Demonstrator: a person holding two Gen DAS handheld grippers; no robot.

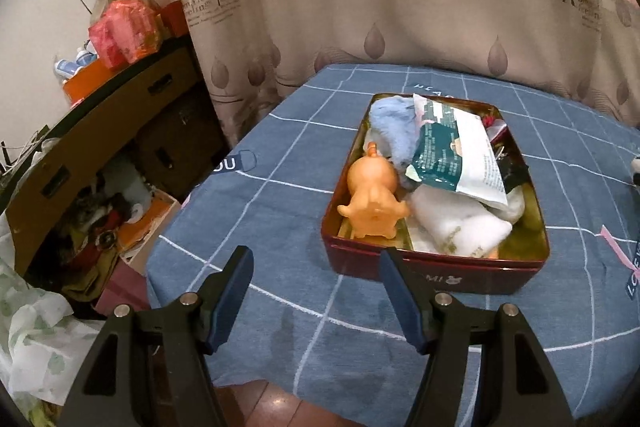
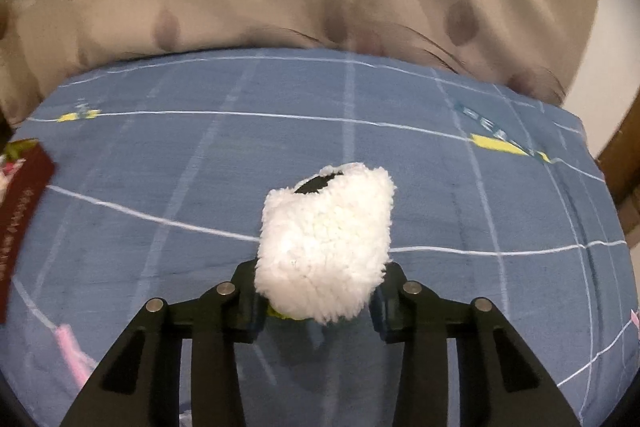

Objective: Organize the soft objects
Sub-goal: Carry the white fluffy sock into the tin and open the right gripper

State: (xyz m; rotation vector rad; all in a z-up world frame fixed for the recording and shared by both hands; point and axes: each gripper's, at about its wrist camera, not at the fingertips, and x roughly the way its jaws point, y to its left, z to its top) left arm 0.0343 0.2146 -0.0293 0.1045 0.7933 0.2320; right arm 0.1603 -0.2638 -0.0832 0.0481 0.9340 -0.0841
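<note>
Item one, my left gripper (image 1: 316, 297): jaws apart, nothing between them, hanging over the blue checked cloth (image 1: 260, 219) just short of the red tin (image 1: 436, 267); item two, that tin, lidless and already stocked: an orange rubber toy (image 1: 374, 197) at its left, a pale blue cloth (image 1: 394, 131) behind, a teal-and-white packet (image 1: 452, 155) lying across the middle, a white towel (image 1: 460, 223) toward the near edge; item three, my right gripper (image 2: 320, 301): clamped on a white fluffy plush (image 2: 324, 243), a dark patch showing at its far end, held over the cloth well to the right of the tin, whose corner (image 2: 24, 195) shows at the left edge of the right wrist view; step in hand, I judge: carrying the plush to the tin; next move calls for a leftward swing and a release over the free space at the tin's right, the left gripper ready to steady the wall.
</note>
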